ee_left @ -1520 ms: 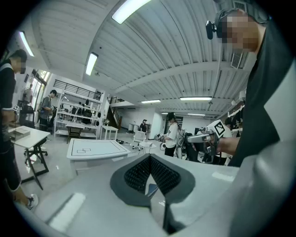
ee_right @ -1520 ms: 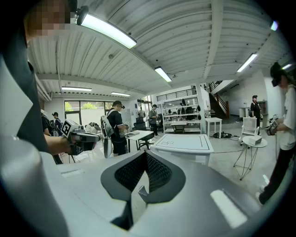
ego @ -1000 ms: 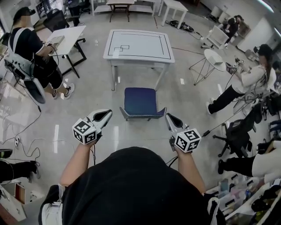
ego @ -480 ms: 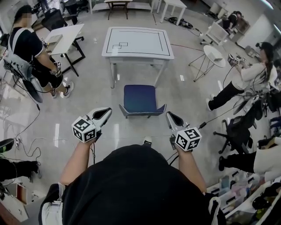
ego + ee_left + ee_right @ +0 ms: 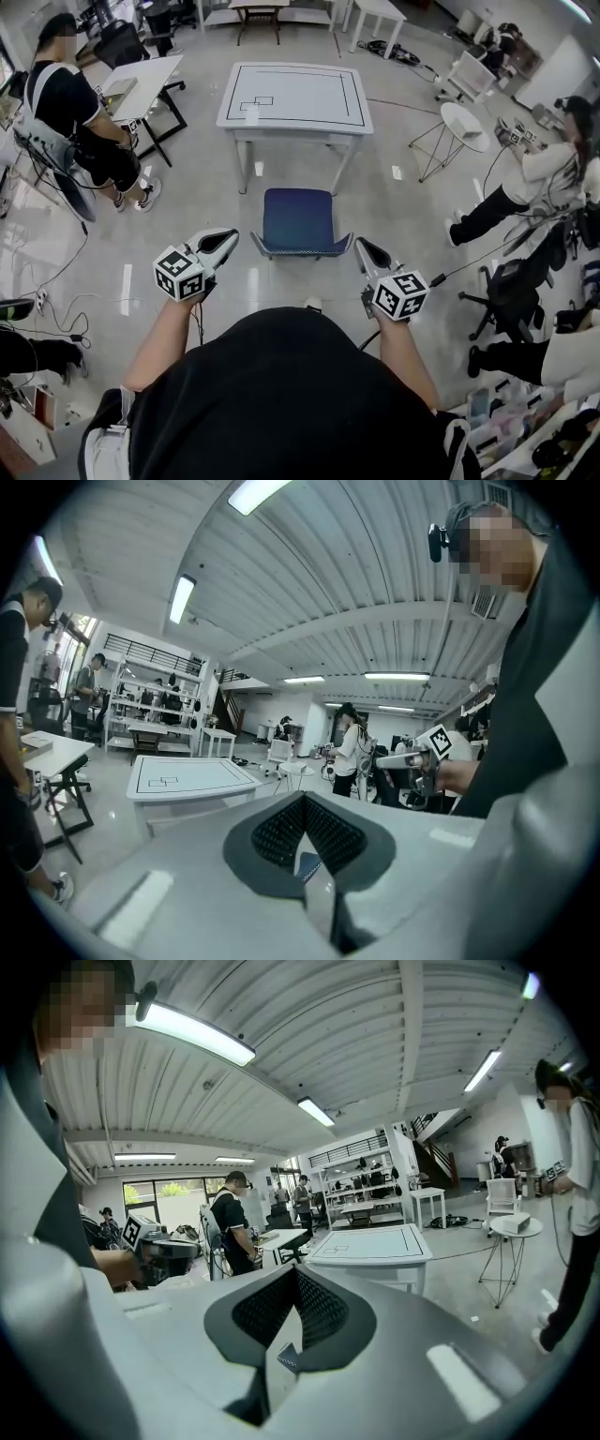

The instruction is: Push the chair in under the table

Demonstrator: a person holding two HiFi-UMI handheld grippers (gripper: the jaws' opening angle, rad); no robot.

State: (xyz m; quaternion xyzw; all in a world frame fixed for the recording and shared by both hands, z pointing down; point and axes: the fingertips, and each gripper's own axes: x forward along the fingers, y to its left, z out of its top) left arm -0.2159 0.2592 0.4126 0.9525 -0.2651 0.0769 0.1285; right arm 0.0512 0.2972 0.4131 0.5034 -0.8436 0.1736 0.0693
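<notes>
A chair with a blue seat stands on the floor just in front of a white table, with its low backrest facing me. My left gripper hovers left of the backrest, shut and empty. To the right of the backrest my right gripper is also shut and empty. Neither touches the chair. In the left gripper view the closed left gripper points toward the table. In the right gripper view the closed right gripper has the table ahead of it.
A person stands at a small desk at the left. At the right are a round side table, another person and an office chair. Cables trail over the floor at the left.
Both grippers have edged forward together with my body, staying on either side of the chair's backrest. Their jaws stay closed. The chair has not moved.
</notes>
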